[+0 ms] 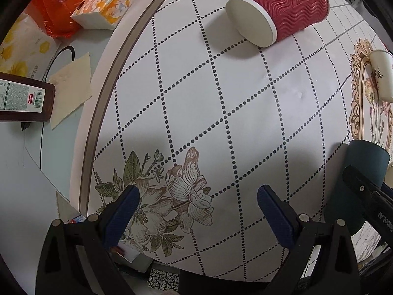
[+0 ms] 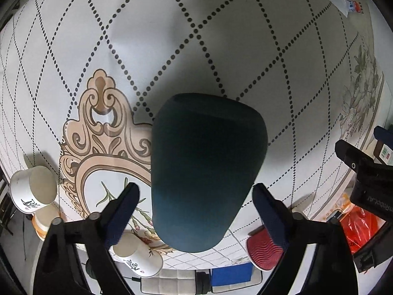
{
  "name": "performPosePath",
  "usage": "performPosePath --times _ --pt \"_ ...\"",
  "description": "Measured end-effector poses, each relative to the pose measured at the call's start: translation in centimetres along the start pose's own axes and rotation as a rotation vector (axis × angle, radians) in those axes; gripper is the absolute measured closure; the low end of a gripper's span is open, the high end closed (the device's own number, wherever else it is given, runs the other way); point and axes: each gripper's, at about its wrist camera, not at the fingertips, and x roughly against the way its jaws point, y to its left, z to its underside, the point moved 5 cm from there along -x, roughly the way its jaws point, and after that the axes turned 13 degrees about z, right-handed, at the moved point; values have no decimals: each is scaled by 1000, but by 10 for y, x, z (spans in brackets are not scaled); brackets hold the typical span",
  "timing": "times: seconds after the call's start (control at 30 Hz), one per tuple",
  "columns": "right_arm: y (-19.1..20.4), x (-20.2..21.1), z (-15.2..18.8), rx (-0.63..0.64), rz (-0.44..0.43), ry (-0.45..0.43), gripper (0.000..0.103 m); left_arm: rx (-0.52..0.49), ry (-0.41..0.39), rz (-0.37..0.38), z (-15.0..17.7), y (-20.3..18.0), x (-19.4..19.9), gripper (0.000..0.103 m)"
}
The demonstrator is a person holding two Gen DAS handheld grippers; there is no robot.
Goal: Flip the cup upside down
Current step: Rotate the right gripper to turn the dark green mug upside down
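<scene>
A dark teal cup (image 2: pixel 206 172) stands upside down on the round patterned table (image 2: pixel 221 36), between the fingers of my right gripper (image 2: pixel 196 211). The jaws are open, with gaps on both sides of the cup. The same cup shows at the right edge of the left wrist view (image 1: pixel 356 179), with the right gripper's black body in front of it. My left gripper (image 1: pixel 196 206) is open and empty above the table's flower print. A red ripple-wall cup (image 1: pixel 280 7) stands upside down at the far side.
White printed paper cups stand upside down near the table rim (image 2: pixel 32 189), (image 2: pixel 137 255); one also shows in the left wrist view (image 1: pixel 382 73). Off the table lie a tissue pack (image 1: pixel 110 2), an orange bag (image 1: pixel 59 7), a dark box (image 1: pixel 24 98) and a napkin (image 1: pixel 71 88).
</scene>
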Motion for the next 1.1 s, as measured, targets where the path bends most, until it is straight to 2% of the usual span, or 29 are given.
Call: performPosePath --times 0.13,0.2,0.4,0.87,1.1 --pt "0 -3 0 -6 0 -1 17 -7 0 -3 -1 -3 0 4" --pt "-3 -4 -2 -12 -2 -1 23 -14 -1 -5 -2 -5 1 4" --pt "-9 -12 -3 -21 -6 2 29 -26 -6 -10 -7 -10 6 4" --pt "-25 -27 -8 -98 -4 5 31 -32 -4 -21 -5 -6 9 4" --pt "-29 -25 -5 -198 -21 23 31 -45 -6 -28 -3 -3 12 4"
